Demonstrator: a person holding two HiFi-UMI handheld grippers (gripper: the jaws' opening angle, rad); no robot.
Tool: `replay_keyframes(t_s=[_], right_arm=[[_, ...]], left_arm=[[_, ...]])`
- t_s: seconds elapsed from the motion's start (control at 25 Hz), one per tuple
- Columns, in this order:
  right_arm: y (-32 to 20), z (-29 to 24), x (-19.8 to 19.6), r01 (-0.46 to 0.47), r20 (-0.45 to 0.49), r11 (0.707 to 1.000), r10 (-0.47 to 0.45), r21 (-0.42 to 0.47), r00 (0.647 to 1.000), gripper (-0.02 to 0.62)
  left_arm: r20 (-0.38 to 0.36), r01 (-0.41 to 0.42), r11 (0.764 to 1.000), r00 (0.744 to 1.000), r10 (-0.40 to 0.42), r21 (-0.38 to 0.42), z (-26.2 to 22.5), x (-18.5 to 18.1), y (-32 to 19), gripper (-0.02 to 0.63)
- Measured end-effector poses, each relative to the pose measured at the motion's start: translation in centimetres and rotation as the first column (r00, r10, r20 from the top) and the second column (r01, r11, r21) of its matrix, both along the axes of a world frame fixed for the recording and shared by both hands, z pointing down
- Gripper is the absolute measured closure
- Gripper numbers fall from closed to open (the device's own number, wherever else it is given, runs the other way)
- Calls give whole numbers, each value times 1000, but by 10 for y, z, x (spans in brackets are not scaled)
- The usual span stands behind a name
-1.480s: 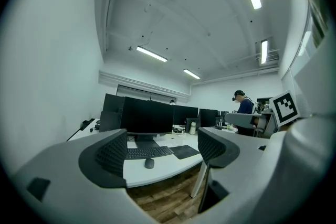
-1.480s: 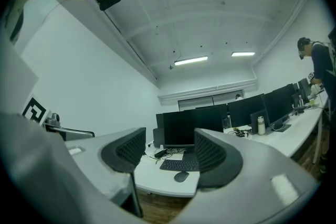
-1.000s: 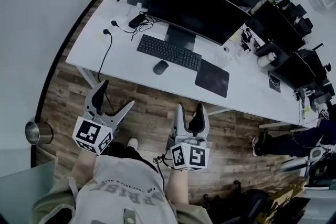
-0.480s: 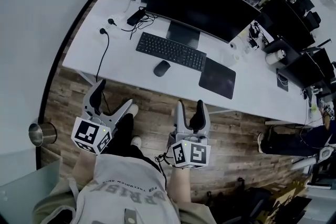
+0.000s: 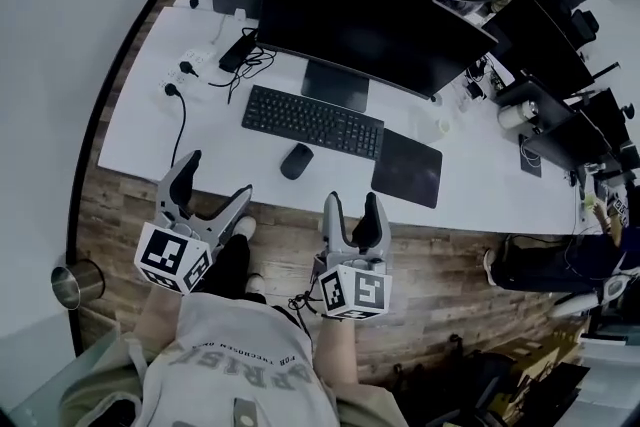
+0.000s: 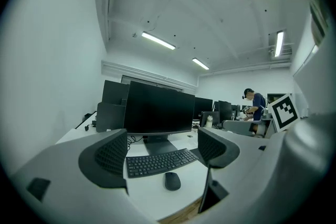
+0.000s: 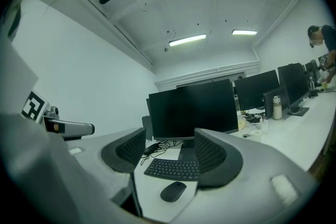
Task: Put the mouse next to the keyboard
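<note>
You are standing at the approach step, with nothing gripped yet; the small black oval mouse (image 5: 296, 161) is lying on the white bench (image 5: 150, 130) at centre frame, just below the flat black keyboard (image 5: 313, 122) and near the front edge; the grey left tongs (image 5: 217, 180) are gaping wide and empty at lower left; the grey right tongs (image 5: 352, 205) are parted more narrowly, also empty; both are hovering by that edge, pointing toward the mouse; next, I judge, you are needing to reach one pair forward and straddle the mouse.
</note>
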State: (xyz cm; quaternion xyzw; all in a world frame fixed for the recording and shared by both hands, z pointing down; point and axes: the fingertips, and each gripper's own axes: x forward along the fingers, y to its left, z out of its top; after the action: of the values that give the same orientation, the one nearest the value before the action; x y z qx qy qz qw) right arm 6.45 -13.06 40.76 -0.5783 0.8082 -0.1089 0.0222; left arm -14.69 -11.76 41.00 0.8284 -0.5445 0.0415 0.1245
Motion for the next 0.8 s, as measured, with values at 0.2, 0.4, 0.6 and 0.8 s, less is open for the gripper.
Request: replay_keyframes(t_s=[0.2, 0.4, 0.6, 0.8], right_arm=[[-47, 27, -13, -31, -2, 997, 31, -71, 1000, 318], [-83, 65, -27, -53, -4, 984, 53, -169, 999, 318], [-106, 121, -39, -86, -25, 947, 82, -309, 996, 318], [-115, 186, -51, -140, -77, 869, 117, -476, 990, 318]], left_arm=[[-9, -41, 999, 999, 41, -22, 7, -5, -51, 204], [3, -81, 996, 997, 81, -45, 14, -9, -96, 204], [2, -117, 990, 993, 118, -81, 29, -8, -129, 204], [5, -160, 981, 987, 161, -112, 41, -9, -159, 204]])
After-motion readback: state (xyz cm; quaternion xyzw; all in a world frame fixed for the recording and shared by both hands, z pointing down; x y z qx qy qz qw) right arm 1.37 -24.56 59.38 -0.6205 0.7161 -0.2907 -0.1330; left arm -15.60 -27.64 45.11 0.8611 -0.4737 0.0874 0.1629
